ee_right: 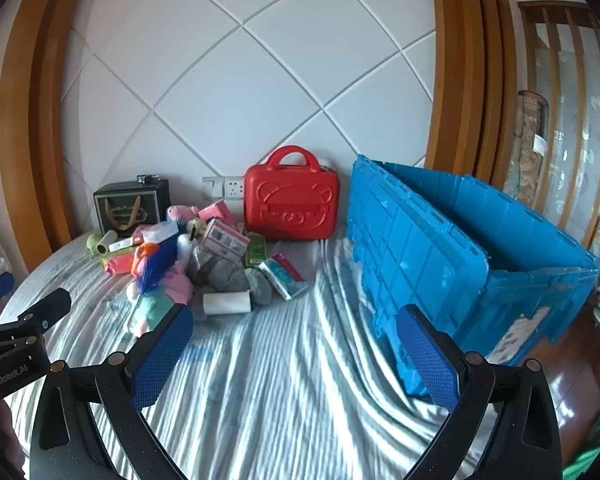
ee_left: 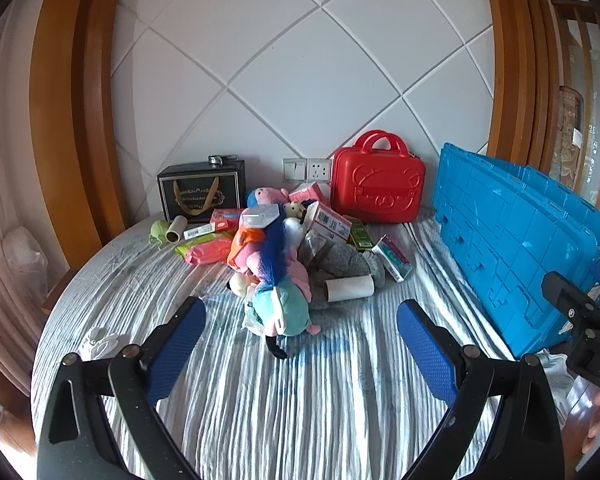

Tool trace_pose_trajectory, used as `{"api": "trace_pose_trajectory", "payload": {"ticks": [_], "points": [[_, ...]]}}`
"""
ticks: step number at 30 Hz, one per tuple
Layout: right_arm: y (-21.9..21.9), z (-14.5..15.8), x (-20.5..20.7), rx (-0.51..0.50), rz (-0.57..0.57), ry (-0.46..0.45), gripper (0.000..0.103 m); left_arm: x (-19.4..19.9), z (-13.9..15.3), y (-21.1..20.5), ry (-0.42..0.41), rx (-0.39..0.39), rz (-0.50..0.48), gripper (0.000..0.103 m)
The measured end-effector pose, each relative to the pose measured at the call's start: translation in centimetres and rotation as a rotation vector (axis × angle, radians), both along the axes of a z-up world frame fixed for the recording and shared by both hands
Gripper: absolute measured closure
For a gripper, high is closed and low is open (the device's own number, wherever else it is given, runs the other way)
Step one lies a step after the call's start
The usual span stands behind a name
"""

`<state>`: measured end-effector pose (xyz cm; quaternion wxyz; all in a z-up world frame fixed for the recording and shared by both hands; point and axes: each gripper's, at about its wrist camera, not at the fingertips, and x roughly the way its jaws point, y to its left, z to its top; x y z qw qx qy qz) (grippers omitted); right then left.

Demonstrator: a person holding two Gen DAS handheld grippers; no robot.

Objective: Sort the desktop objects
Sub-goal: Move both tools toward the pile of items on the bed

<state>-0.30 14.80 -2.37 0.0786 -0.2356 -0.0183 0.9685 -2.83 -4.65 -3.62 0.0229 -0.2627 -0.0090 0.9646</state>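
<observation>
A heap of plush toys point(ee_left: 276, 272) point(ee_right: 164, 268), small boxes point(ee_left: 328, 224) and tissue packs point(ee_left: 208, 250) lies on the striped cloth. A cardboard roll point(ee_left: 348, 288) point(ee_right: 226, 303) rests at the heap's near right. My left gripper point(ee_left: 302, 312) stands wide open just short of the nearest plush toy, with nothing between its blue pads point(ee_left: 176, 352). My right gripper point(ee_right: 296, 316) is also wide open over bare cloth, between the heap and the blue crate point(ee_right: 460, 260) point(ee_left: 512, 240). Neither gripper touches anything.
A red case point(ee_left: 376, 184) point(ee_right: 292, 204) stands against the white wall behind the heap. A black gift bag point(ee_left: 200, 192) point(ee_right: 130, 204) sits at the back left. The open crate fills the right side. Wooden frames flank the wall. The cloth-covered table point(ee_left: 280, 400) drops off at left.
</observation>
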Motion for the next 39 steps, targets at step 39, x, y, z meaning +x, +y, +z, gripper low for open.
{"api": "trace_pose_trajectory", "payload": {"ticks": [39], "points": [[4.3, -13.4, -26.6, -0.137, 0.247, -0.418, 0.000, -25.6, -12.2, -2.3, -0.382, -0.032, 0.224, 0.011]]}}
